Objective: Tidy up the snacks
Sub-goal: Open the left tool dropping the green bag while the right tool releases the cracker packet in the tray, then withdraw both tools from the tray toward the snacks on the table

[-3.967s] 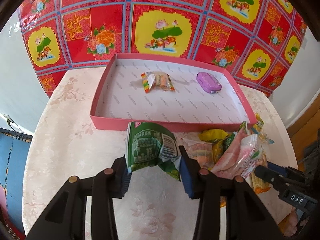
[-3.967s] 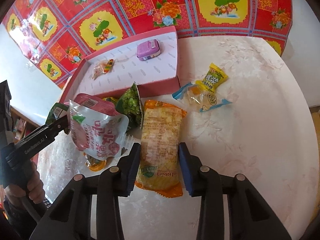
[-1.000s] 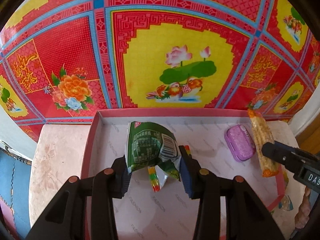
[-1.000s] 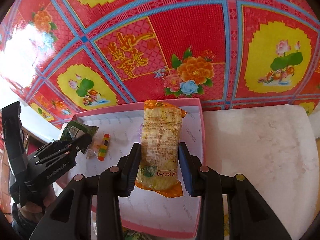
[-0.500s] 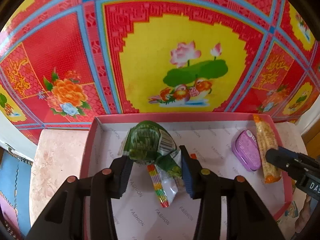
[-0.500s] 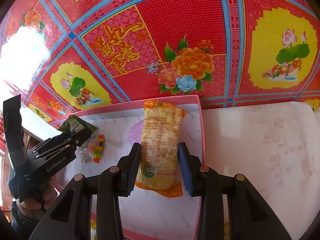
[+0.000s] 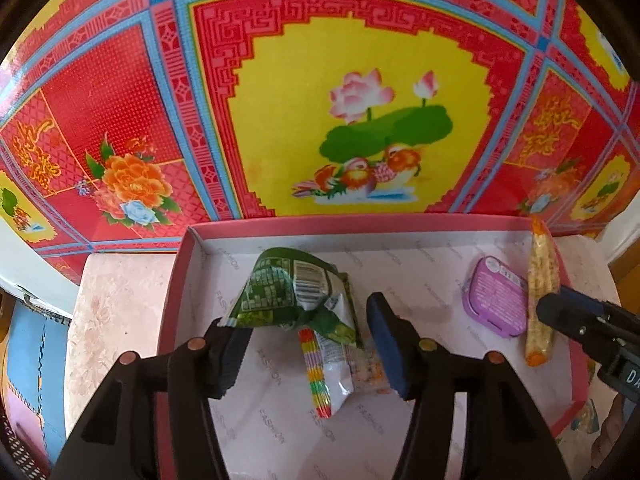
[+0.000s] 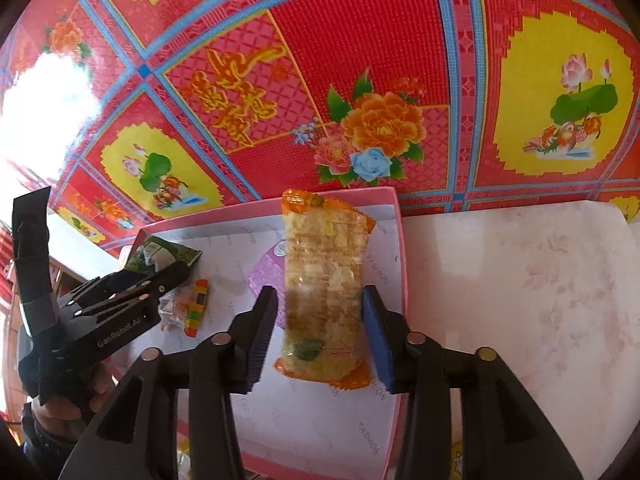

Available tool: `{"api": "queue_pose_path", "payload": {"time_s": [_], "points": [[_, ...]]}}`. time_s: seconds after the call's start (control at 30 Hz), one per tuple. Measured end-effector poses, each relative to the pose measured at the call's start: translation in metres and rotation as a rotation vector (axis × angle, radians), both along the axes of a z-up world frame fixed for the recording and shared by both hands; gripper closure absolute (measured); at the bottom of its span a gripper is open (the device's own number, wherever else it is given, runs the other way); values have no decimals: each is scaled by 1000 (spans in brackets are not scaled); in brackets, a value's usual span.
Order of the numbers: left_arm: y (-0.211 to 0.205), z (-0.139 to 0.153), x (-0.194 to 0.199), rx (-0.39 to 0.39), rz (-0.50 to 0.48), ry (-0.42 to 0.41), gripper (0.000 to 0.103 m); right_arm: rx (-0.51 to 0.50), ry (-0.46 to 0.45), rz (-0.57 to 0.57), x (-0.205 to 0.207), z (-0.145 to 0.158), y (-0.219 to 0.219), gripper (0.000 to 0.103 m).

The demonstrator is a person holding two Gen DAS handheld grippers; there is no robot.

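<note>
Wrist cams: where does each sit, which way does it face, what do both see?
Left wrist: on the left gripper, facing along its fingers into the pink box; green packet between fingers.
Right wrist: on the right gripper, over the box's right end; orange packet between fingers.
Shared: box, purple tin, each other's gripper.

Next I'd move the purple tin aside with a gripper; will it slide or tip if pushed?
The purple tin lies flat and low in the pink tray, so it will probably slide, not tip. It looks rigid, so it shouldn't crumple.
</note>
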State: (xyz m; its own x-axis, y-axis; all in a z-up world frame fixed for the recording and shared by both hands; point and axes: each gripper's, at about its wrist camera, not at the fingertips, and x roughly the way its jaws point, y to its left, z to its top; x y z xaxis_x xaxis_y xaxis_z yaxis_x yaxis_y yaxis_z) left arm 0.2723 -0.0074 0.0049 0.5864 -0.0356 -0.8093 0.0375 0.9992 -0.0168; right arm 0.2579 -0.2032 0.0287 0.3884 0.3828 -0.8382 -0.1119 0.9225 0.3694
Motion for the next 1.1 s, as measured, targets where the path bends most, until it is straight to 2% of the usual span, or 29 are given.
{"api": "queue_pose_path", "payload": {"time_s": [0.3,0.7,0.9,1.1], "points": [[6,11,-31,-40,-7,-13,43,27,-21,-24,-14,18,-4,48],[4,30,-73,-44,5,-37,43,38,-35,-33,-40,35,-10,47],[3,50,-98,-57,3,-47,43,40,-44,-37,-55,45,-13,47],[7,44,-105,-64,-7,-43,43,33,-40,-39,-70,47,-16,47]]}}
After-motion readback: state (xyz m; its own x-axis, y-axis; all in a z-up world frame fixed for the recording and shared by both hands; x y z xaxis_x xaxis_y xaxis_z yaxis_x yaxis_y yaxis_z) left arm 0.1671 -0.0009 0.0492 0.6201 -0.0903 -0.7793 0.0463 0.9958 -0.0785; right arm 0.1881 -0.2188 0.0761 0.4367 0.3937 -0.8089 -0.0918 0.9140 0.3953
